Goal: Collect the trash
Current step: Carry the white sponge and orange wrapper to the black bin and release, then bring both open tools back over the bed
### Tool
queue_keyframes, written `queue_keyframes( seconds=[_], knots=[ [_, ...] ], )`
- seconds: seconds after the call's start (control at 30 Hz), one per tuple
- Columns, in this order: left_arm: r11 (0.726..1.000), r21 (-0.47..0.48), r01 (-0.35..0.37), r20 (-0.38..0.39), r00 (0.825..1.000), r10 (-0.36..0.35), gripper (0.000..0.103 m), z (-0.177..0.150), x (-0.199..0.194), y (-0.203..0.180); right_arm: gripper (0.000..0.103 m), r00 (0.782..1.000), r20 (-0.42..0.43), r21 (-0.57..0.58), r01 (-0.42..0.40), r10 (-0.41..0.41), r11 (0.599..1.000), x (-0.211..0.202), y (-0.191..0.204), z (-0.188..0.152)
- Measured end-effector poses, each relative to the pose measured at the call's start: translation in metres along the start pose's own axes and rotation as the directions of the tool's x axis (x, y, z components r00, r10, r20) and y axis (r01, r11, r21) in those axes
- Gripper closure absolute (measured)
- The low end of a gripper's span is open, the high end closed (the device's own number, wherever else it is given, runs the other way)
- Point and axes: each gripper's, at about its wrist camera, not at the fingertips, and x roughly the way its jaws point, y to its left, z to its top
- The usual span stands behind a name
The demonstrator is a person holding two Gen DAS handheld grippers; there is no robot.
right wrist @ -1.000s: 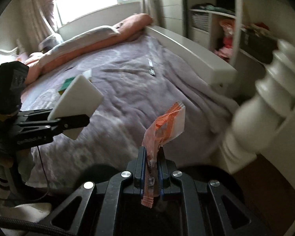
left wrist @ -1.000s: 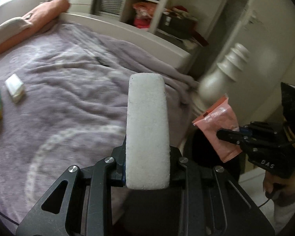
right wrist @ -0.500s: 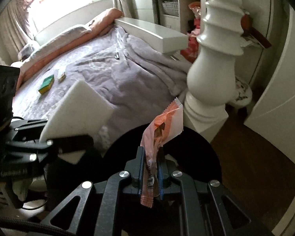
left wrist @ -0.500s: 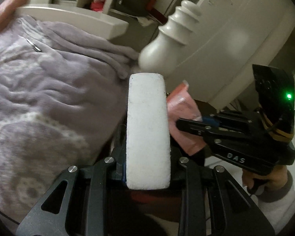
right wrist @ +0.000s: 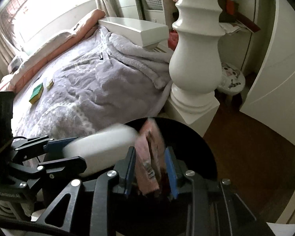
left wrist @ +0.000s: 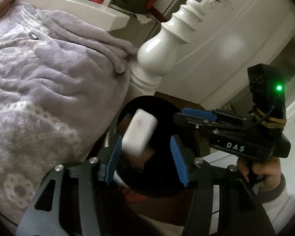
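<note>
Both hand-held grippers hover over a black bin [right wrist: 186, 137] beside the bed [right wrist: 84, 90]. The left hand-held gripper [left wrist: 145, 157] has its jaws apart, a blurred white block [left wrist: 139, 130] apparently dropping free. The right hand-held gripper [right wrist: 150, 169] is likewise spread, a pink wrapper [right wrist: 149, 157] loose between its jaws. Keep both centred over the opening. "DAS" is printed on the right one.

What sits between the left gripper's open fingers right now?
In the left wrist view, the blurred white block sits between the left gripper's fingers, over the black bin.
</note>
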Motion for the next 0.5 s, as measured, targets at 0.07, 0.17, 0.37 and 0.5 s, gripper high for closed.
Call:
queue_keyframes(
  seconds=[0.07,0.17,0.37,0.5],
  knots=[
    [0.999,-0.004,-0.042,0.006,0.999,0.042,0.053,0.0,-0.003,0.003,0.074,1.0,0.003,-0.004,-0.006,0.006,1.0,0.0,0.003,0.002],
    [0.991,-0.022,-0.135,0.031,0.99,0.136,0.053,-0.001,-0.012,0.012,0.074,1.0,0.017,-0.02,-0.016,0.016,1.0,0.0,0.011,0.005],
    [0.963,-0.05,-0.266,0.09,0.959,0.269,0.053,0.001,-0.033,0.034,0.074,0.999,0.024,-0.069,-0.043,0.044,0.997,0.01,0.036,0.015],
    [0.93,-0.097,-0.353,0.12,0.924,0.363,0.053,0.001,-0.051,0.059,0.074,0.997,0.023,-0.102,-0.077,0.08,0.992,0.021,0.058,0.027]
  ],
)
